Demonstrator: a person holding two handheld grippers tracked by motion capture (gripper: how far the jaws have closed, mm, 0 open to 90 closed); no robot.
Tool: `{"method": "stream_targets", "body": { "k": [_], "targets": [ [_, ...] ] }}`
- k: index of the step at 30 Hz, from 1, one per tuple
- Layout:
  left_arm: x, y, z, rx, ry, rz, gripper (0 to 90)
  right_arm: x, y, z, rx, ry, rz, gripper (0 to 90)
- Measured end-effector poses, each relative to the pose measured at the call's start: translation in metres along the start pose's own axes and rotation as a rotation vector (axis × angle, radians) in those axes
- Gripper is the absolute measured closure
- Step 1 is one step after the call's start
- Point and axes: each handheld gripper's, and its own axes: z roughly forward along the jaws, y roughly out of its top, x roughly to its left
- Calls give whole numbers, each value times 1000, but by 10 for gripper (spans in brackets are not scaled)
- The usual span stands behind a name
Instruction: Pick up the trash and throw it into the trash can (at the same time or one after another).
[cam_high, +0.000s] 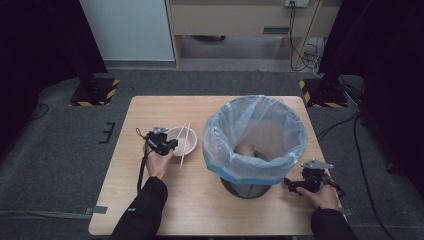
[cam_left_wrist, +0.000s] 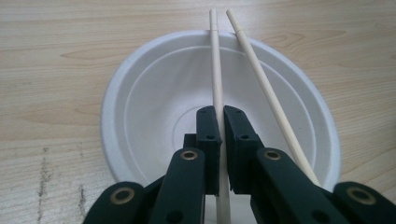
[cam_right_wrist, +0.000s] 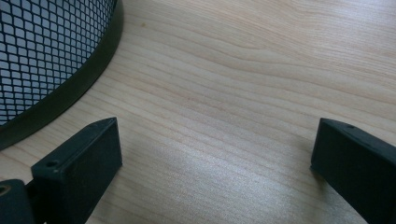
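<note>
Nearest the person, the right gripper sat low on the wooden bench with its jaws spread wide and nothing between them, just beside the base of the one black mesh bin, which wore a pale blue bag liner. A bit farther out, the left gripper had its jaws closed tight on one chopstick, right over the single white bowl. So two chopsticks total, the second chopstick lying loose across the bowl's rim beside the held one, and past that only bare bench to the far edge.
</note>
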Motion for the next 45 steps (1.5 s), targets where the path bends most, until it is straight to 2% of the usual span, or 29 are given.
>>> {"method": "stream_targets", "body": {
  "k": [4,8,12,18,23,25,30,35,45],
  "targets": [
    [3,5,-9,-27,-7,-8,850,0,0,0,0,0,0,20],
    [5,15,-28,-69,-19,7,850,0,0,0,0,0,0,20],
    [7,26,-52,-141,-58,-14,850,0,0,0,0,0,0,20],
    [5,33,-91,-232,-103,29,850,0,0,0,0,0,0,20],
    [8,43,-116,-326,-149,-5,849,1,0,0,2,1,4,20],
    [6,48,-128,-370,-160,0,849,1,0,0,2,1,4,20],
    [-1,58,-154,-459,-183,24,849,1,0,0,2,2,2,19],
    [-10,64,-175,-527,-209,51,849,1,0,-1,5,4,-5,19],
    [-35,69,-197,-595,-271,117,849,2,-1,-1,2,6,-8,17]
  ]
}}
